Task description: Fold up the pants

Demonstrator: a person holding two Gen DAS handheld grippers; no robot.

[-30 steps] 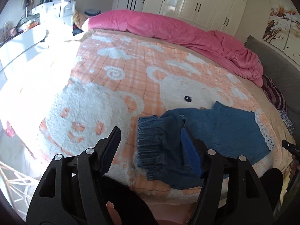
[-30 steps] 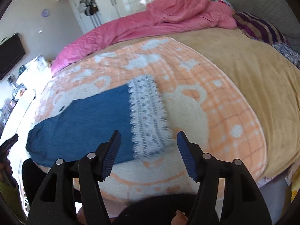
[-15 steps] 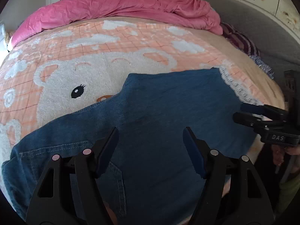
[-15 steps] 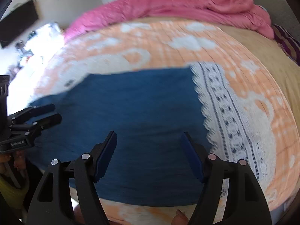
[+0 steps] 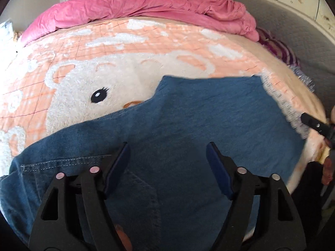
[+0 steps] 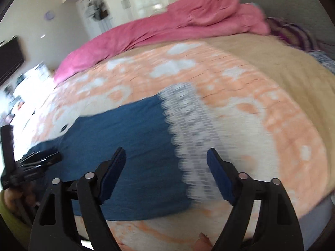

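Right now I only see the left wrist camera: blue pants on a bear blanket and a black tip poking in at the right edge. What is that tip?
Observer: That is the right gripper. Its own camera shows its jaws open, having just been opening, with nothing between them. It points at the pants where the denim meets the lace hem.
Operator: Lace? I only see a frayed white sliver.
Observer: From that side it is a broad white band across the whole leg end.
Operator: Anything in the room I am missing?
Observer: A dark screen is on the wall at the left.
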